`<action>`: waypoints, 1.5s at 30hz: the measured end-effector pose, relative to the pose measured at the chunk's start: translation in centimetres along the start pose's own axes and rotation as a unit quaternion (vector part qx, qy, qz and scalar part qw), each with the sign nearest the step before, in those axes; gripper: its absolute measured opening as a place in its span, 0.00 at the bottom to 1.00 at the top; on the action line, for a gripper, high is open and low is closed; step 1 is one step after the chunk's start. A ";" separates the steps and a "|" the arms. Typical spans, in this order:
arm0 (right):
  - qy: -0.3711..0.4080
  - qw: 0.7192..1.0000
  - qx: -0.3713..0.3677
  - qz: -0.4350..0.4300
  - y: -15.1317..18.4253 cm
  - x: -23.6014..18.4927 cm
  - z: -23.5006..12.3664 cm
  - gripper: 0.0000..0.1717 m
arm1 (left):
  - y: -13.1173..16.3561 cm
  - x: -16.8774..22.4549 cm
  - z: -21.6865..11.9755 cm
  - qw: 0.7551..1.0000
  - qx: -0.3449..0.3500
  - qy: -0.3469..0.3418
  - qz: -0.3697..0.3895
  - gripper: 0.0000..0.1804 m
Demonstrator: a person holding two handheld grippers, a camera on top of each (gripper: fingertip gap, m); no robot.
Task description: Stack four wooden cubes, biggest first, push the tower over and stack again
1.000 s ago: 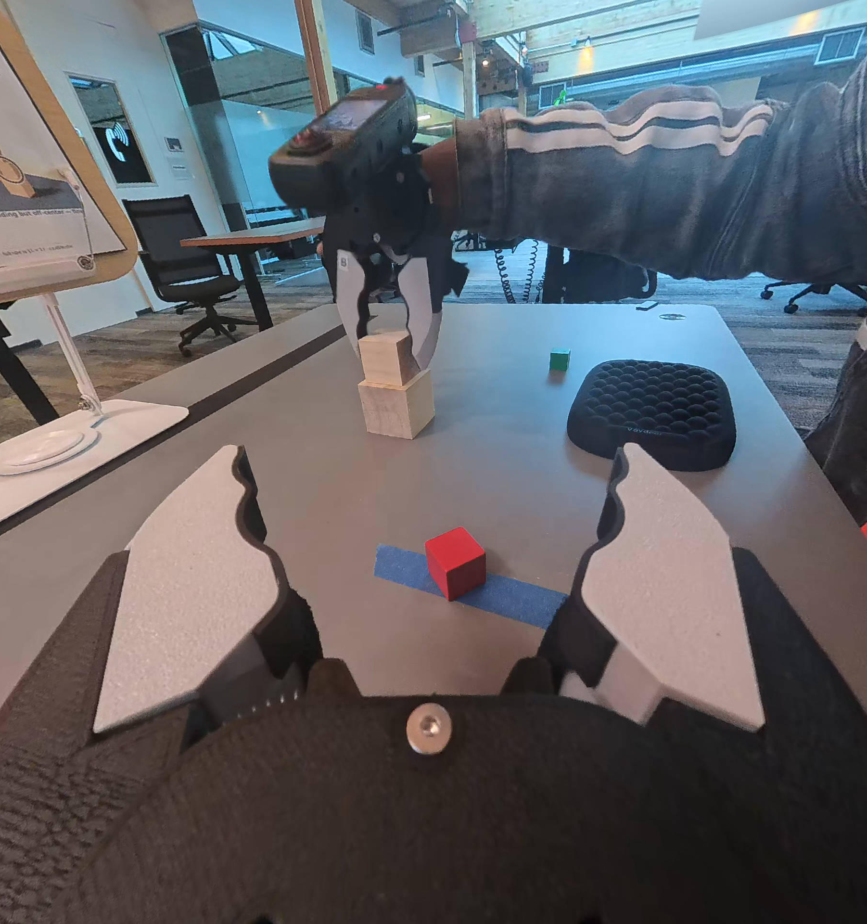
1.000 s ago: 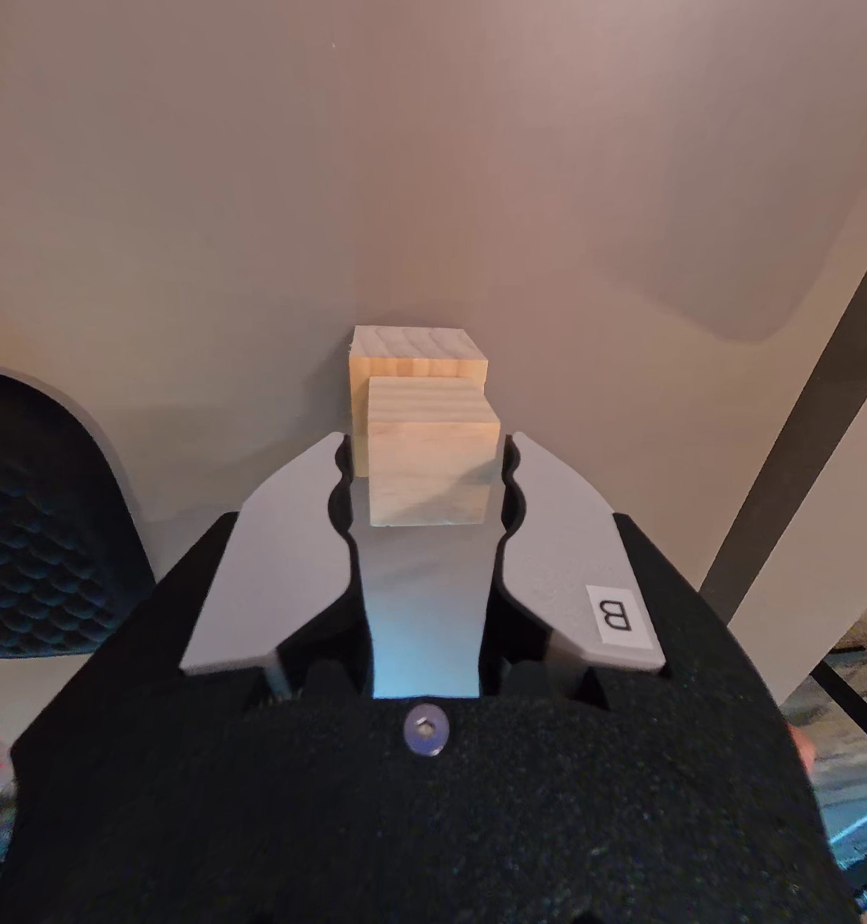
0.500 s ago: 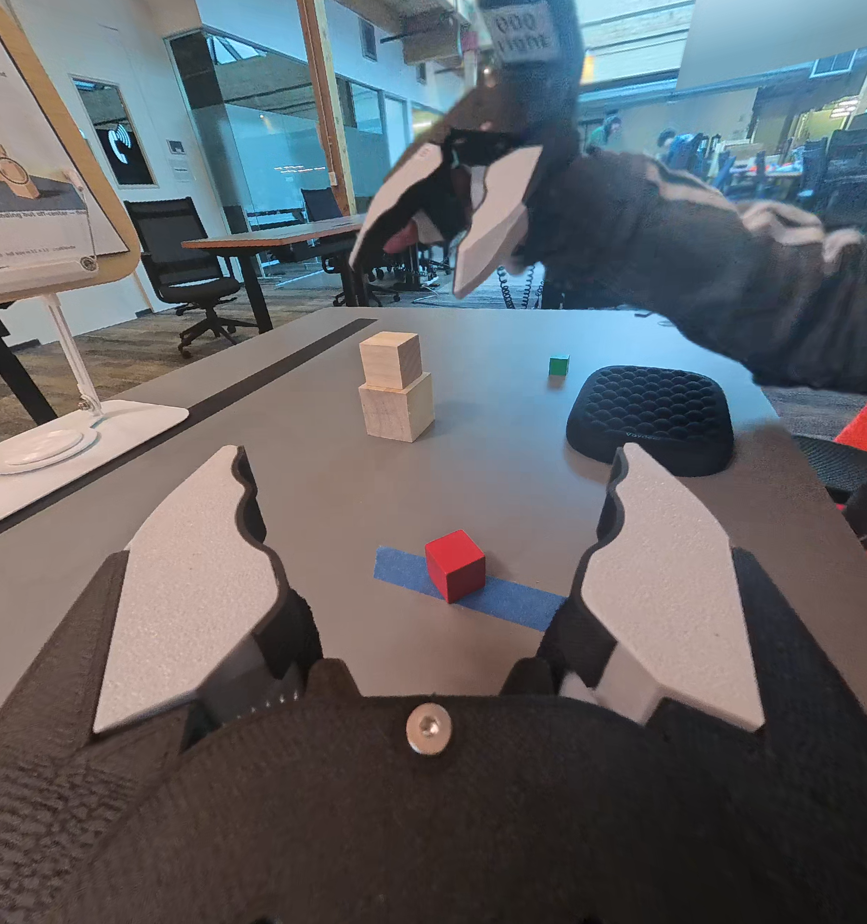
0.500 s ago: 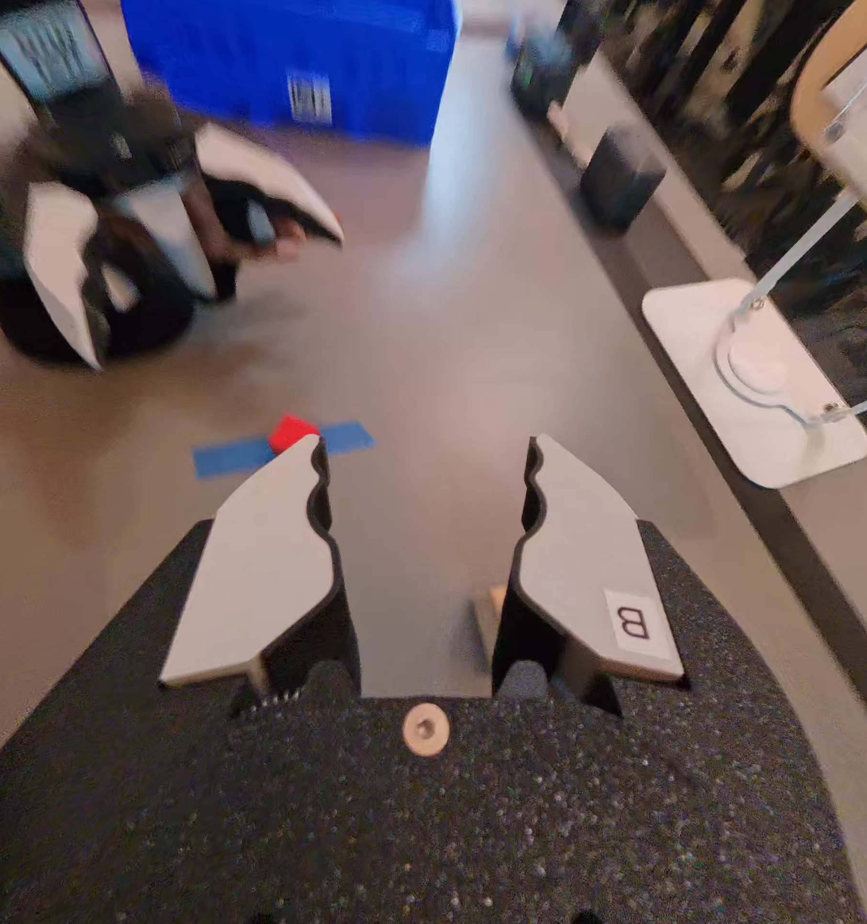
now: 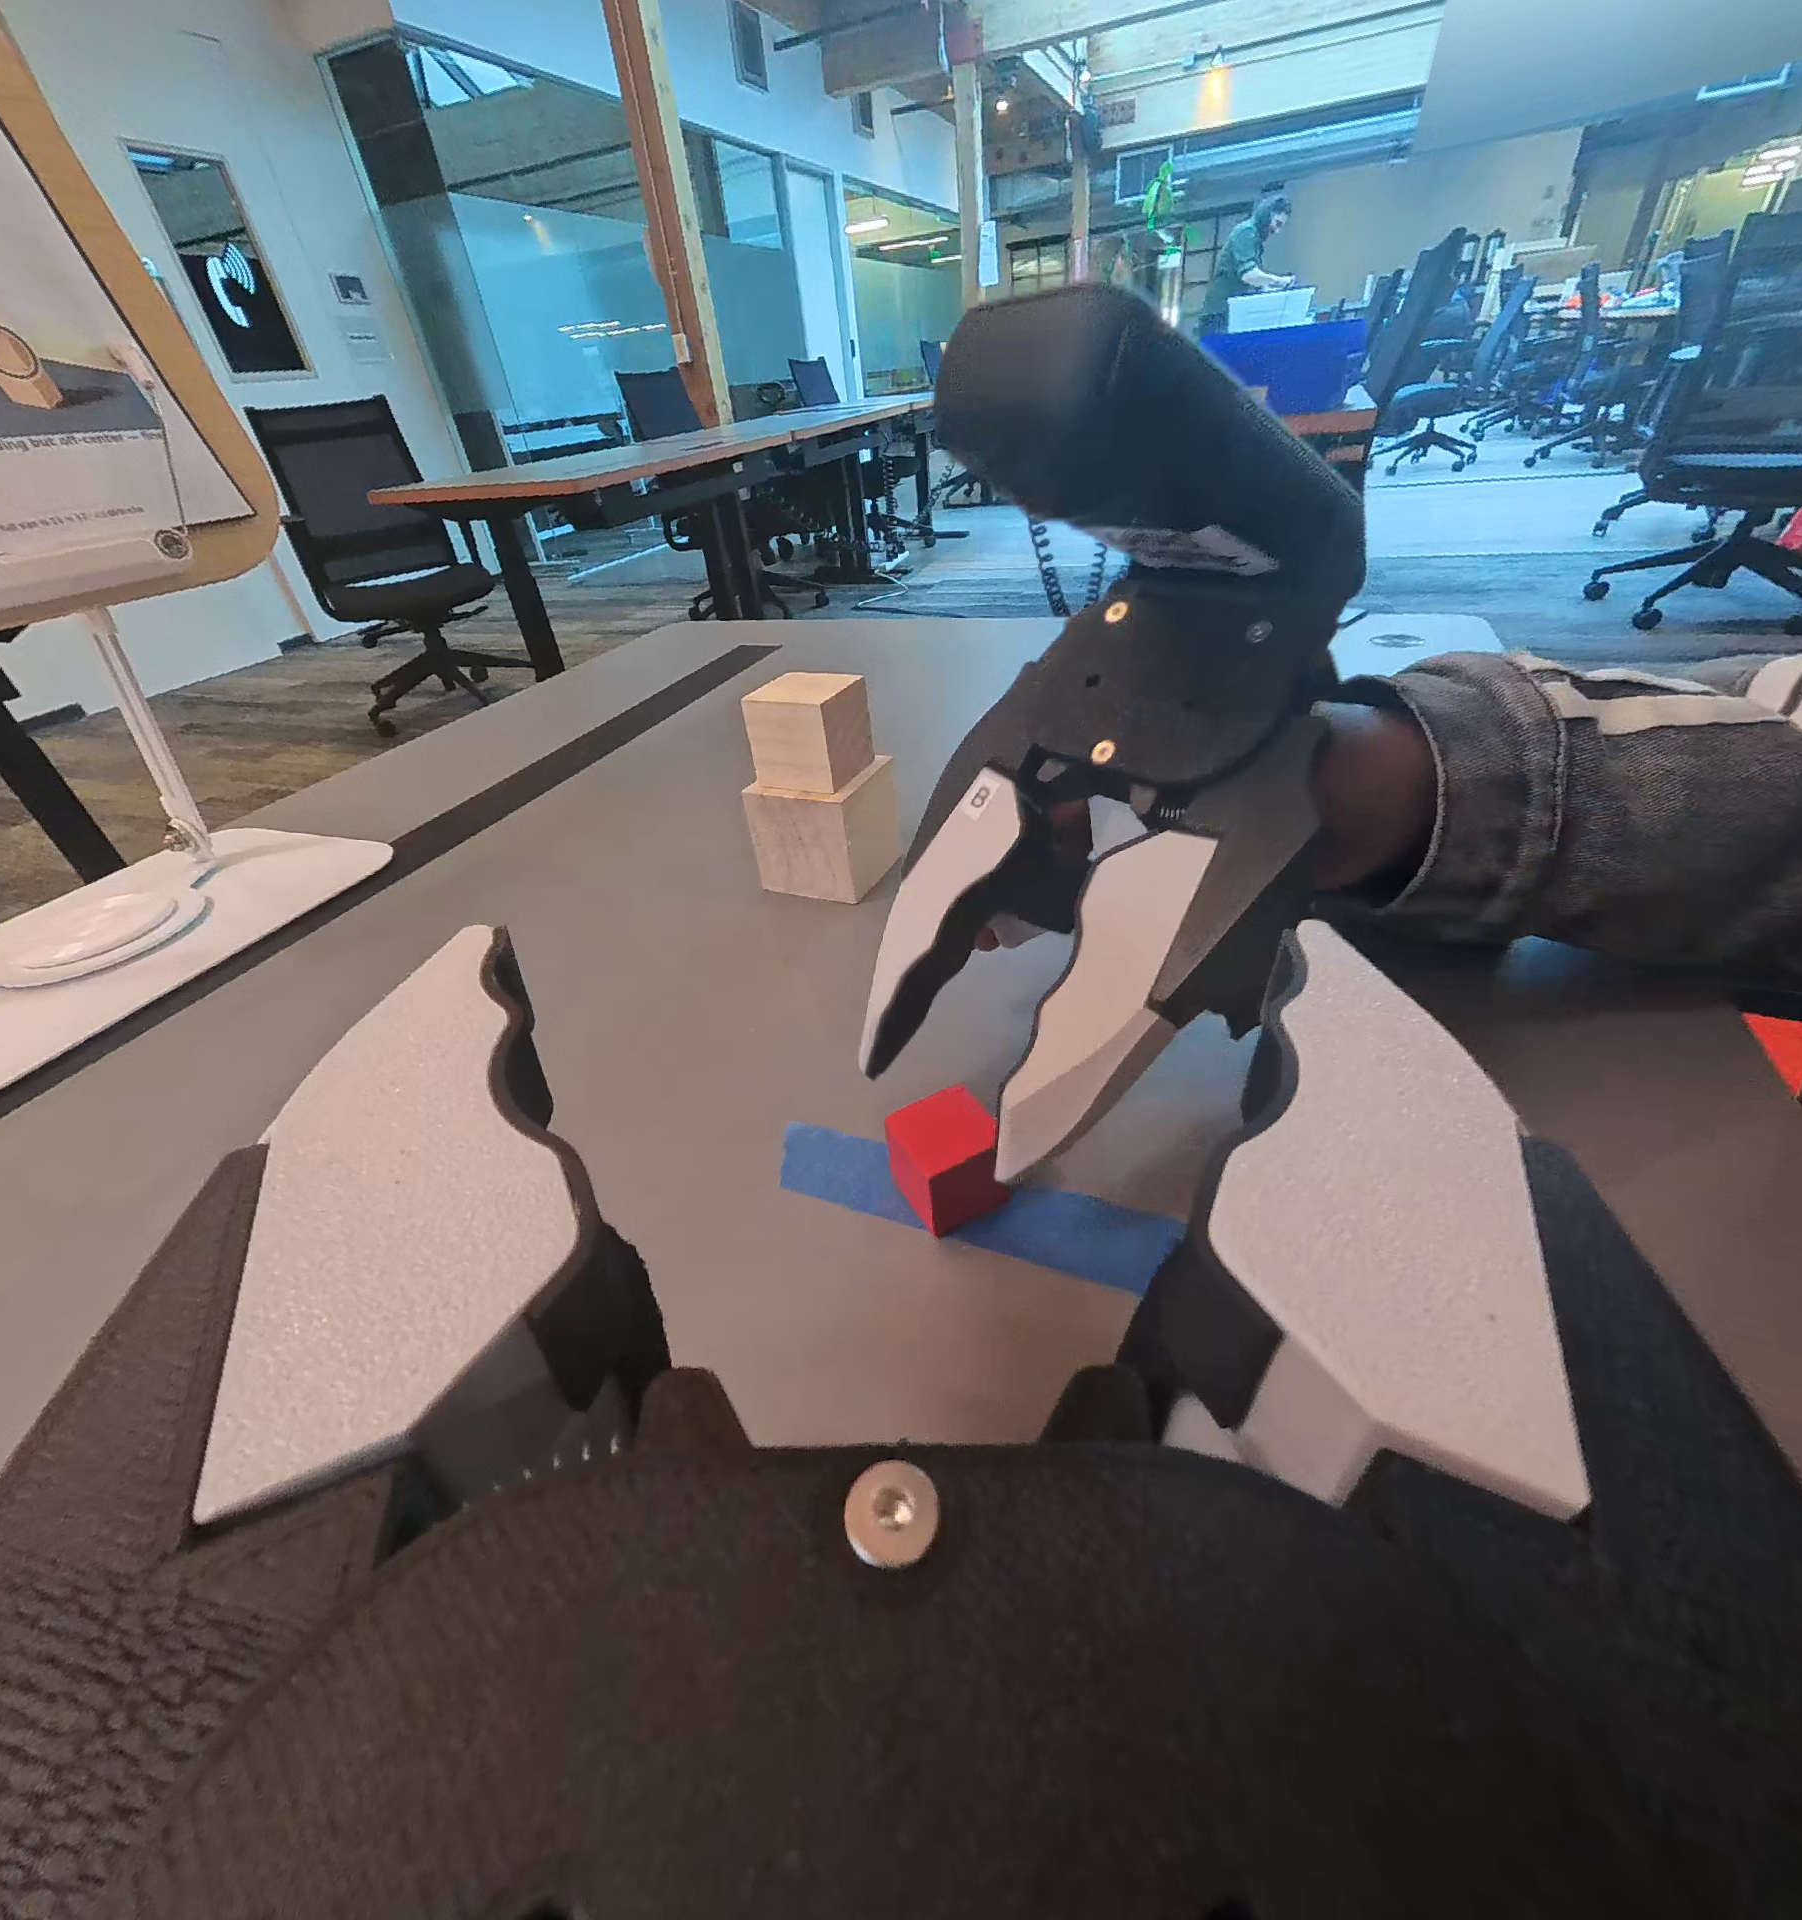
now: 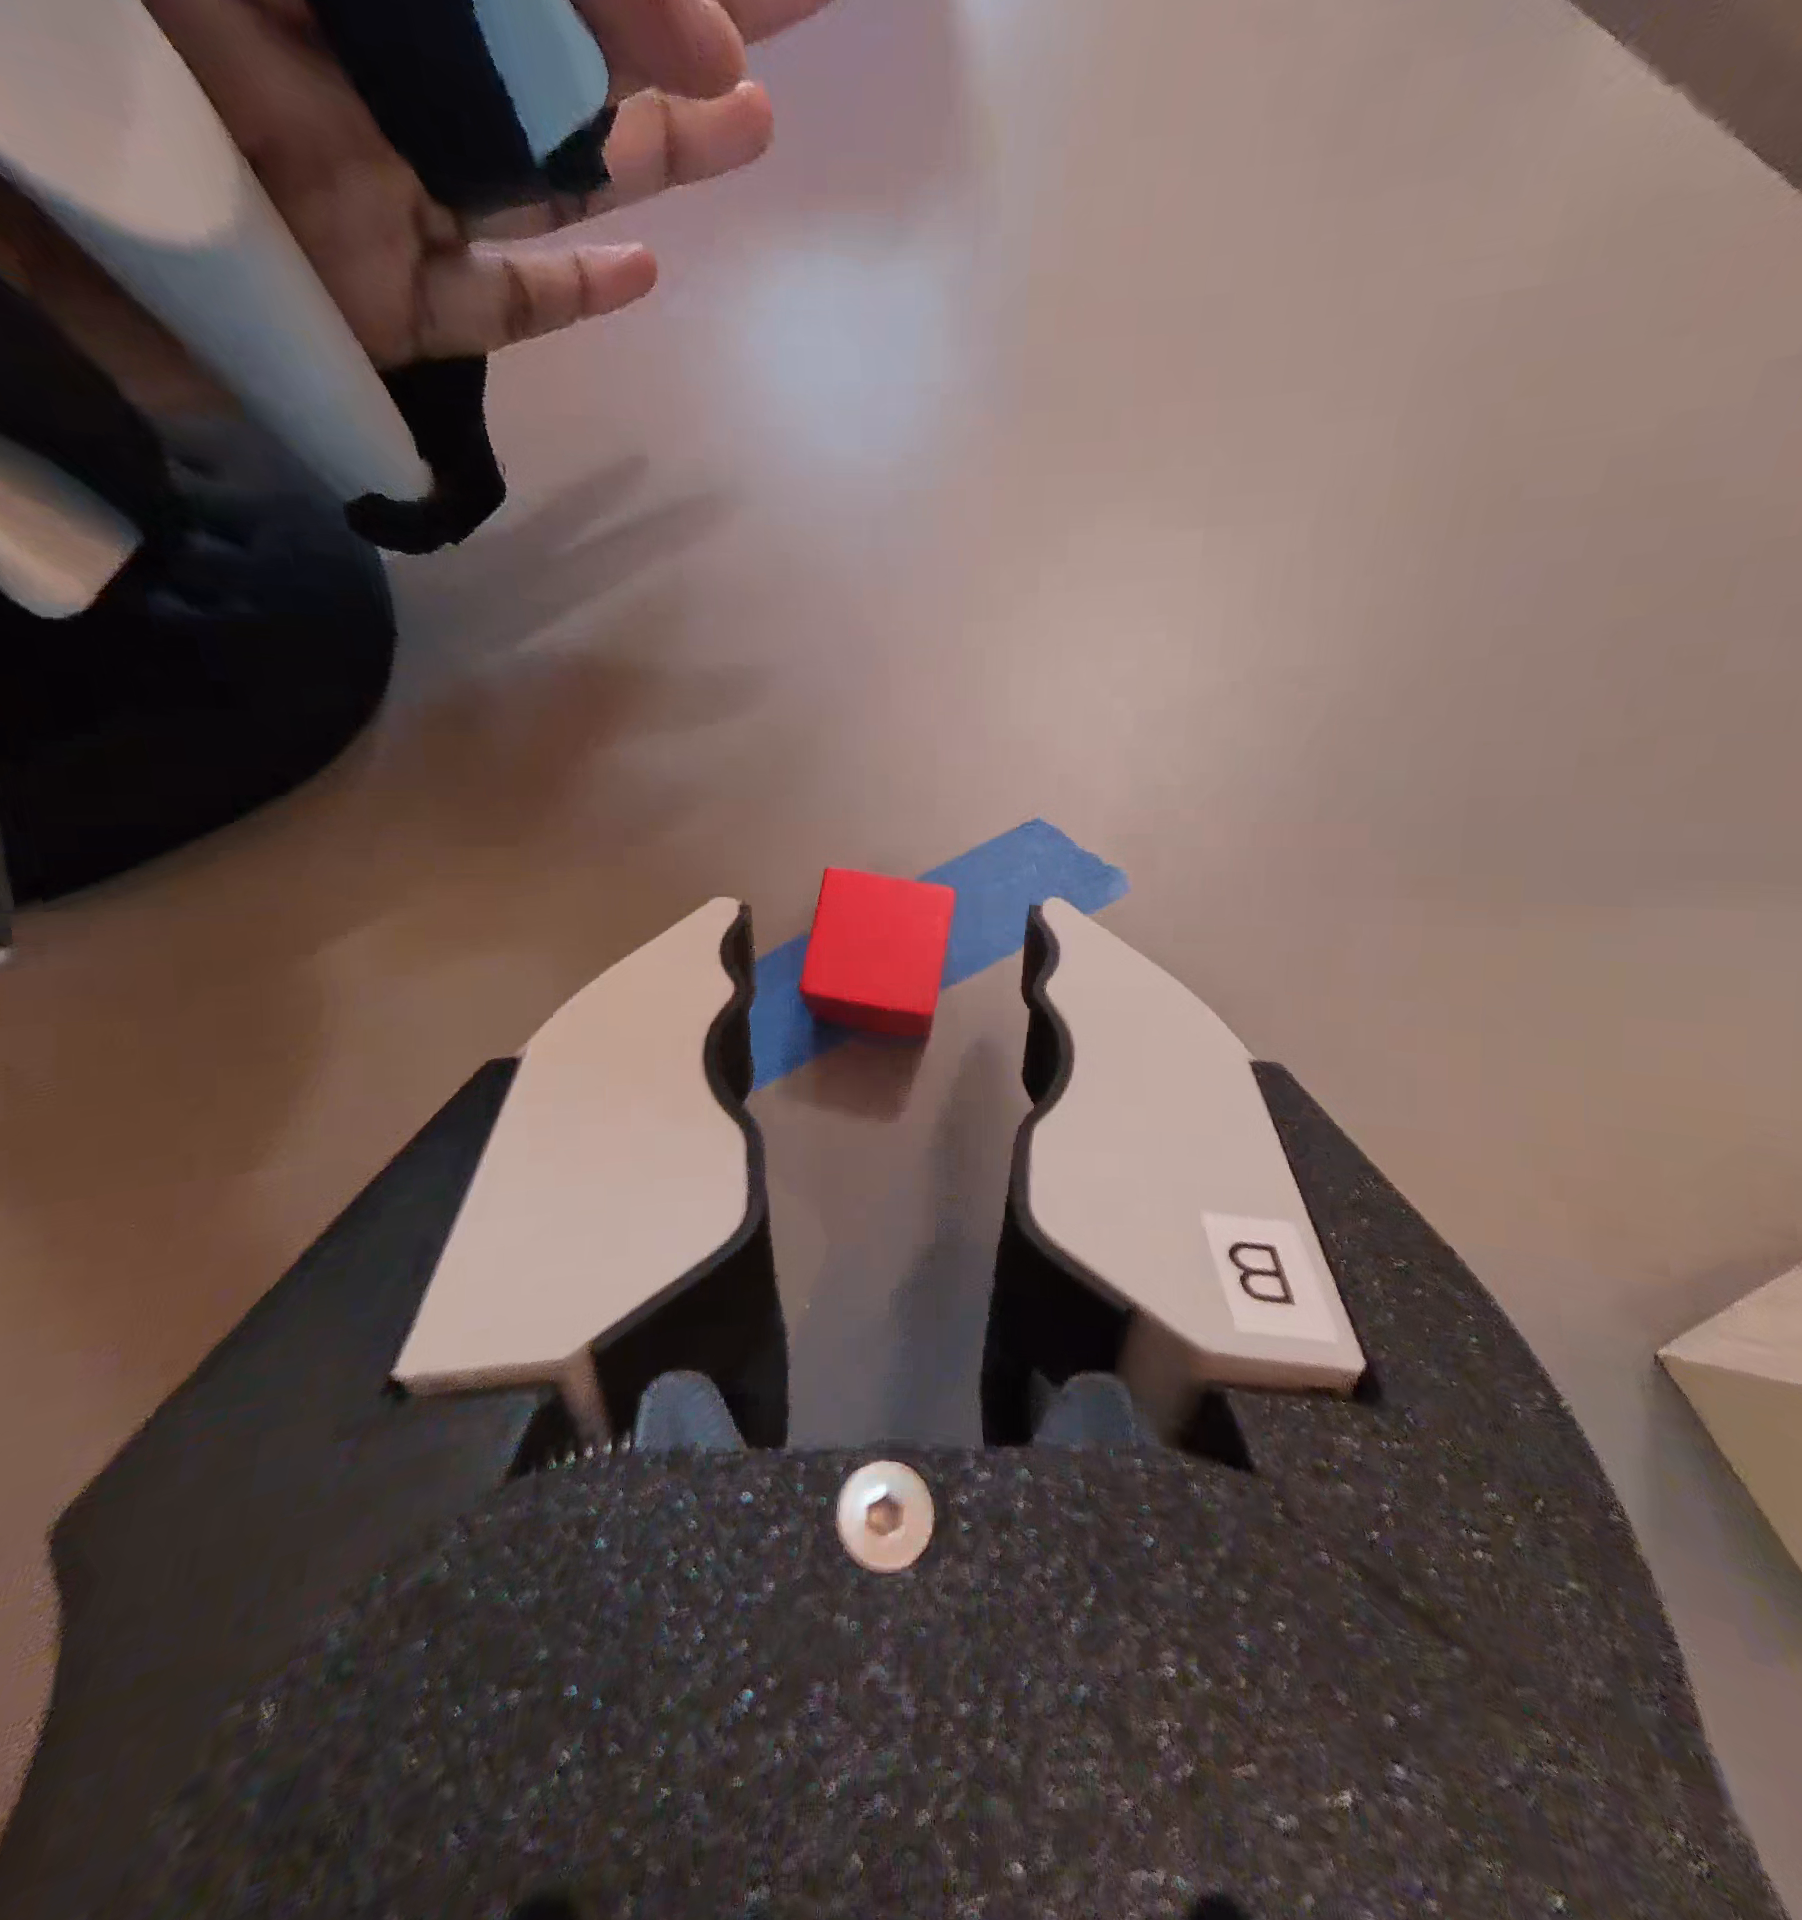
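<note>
The right gripper was spread open around the red cube, pads clear of it, on blue tape at frame centre. The left gripper gaped wide and bare. Two stacked wooden cubes stood upper centre; a black pad lay left on the counter.

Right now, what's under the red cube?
The red cube sits on a strip of blue tape stuck to the grey table. The tape runs out both sides; the part beneath the cube is hidden.
</note>
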State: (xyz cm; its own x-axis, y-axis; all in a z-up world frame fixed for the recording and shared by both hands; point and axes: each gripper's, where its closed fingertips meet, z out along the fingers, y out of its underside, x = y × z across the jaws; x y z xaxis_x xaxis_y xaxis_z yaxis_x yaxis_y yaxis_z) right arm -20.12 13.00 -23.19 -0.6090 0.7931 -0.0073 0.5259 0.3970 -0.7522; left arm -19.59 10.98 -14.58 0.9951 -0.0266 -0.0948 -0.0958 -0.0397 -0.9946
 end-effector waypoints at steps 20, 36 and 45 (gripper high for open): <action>-0.140 0.965 0.017 -0.220 -3.5 11.5 -16.8 0.16 | 0.3 0.2 0.0 1.000 -0.007 0.006 0.000 0.73; -0.167 0.969 -0.011 -0.182 -0.3 17.3 -12.1 0.16 | 0.9 0.4 0.3 1.000 -0.016 0.016 -0.009 0.73; -0.161 0.971 -0.015 -0.174 0.1 17.4 -11.6 0.16 | 0.8 0.3 0.2 1.000 -0.014 0.015 -0.010 0.73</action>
State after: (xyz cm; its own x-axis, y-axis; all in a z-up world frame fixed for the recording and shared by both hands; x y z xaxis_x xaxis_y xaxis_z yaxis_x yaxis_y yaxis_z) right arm -23.73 32.18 -15.76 -0.9052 0.4235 0.0347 0.2682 0.6327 -0.7265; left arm -19.37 11.11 -15.45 0.9958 -0.0560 -0.0730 -0.0768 -0.0691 -0.9946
